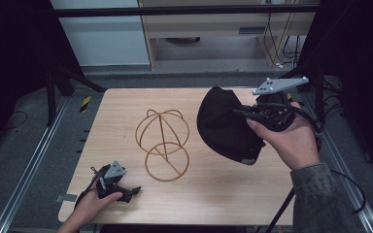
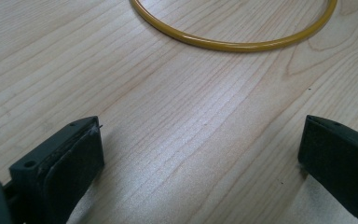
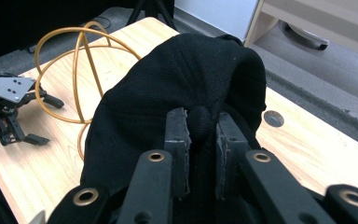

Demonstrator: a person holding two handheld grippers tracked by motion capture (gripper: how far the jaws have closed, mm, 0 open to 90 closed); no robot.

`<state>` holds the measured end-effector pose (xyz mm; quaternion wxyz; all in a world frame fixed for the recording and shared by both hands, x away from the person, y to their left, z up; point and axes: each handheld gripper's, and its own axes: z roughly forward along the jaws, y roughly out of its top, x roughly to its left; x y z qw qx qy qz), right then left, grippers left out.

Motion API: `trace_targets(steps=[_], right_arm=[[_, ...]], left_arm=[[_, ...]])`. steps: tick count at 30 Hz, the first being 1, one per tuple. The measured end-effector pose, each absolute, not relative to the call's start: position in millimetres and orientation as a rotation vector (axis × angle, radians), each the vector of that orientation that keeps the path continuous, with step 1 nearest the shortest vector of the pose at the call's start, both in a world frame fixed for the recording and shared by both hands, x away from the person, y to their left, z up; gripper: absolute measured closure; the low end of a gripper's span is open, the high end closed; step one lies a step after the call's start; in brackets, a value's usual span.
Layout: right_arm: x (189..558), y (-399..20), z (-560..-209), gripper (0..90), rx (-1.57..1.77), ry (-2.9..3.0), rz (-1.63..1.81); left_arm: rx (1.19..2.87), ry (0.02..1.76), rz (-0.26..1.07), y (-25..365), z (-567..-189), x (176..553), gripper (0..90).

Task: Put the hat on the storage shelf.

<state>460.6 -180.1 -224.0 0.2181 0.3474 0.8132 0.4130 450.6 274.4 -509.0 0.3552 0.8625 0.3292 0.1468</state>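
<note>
1. R gripper (image 3: 201, 140): jaws clamped on a fold of the black cap (image 3: 186, 88), pinched near its crown; cap hangs off the jaws, lifted above the table (image 1: 213, 194) at the right side.
2. L gripper (image 1: 121, 191): jaws wide apart, nothing btwn them, resting low at the table's front-left corner, hand around it.
3. Wire stand (image 1: 162, 145): yellow, upright mid-table, btwn the two grippers; its base ring lies just ahead of the L jaws, not touching. Cap is near the stand but apart from it.
</note>
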Motion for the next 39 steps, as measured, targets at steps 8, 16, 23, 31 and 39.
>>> trace_targets(steps=[8, 16, 23, 31, 39], right_arm=[[459.8, -175.8, -210.9, 78.4, 0.940, 2.246, 1.142], [458.7, -167.5, -197.2, 78.4, 0.904, 2.251, 1.148], [464.0, -151.1, -186.2, 78.3, 0.882, 2.298, 1.102], [470.9, -119.5, -171.1, 78.2, 0.825, 2.387, 1.025], [471.8, -104.2, -166.1, 78.2, 0.782, 2.395, 1.048]], left_arm=[[2.229, 0.851, 0.379, 274.5, -509.0, 450.6, 0.0], [2.231, 0.851, 0.379, 274.5, -508.9, 450.5, 0.0], [2.231, 0.851, 0.379, 274.5, -508.9, 450.5, 0.0], [2.229, 0.852, 0.381, 274.4, -508.9, 450.6, 0.0], [2.229, 0.853, 0.380, 274.4, -508.9, 450.6, 0.0]])
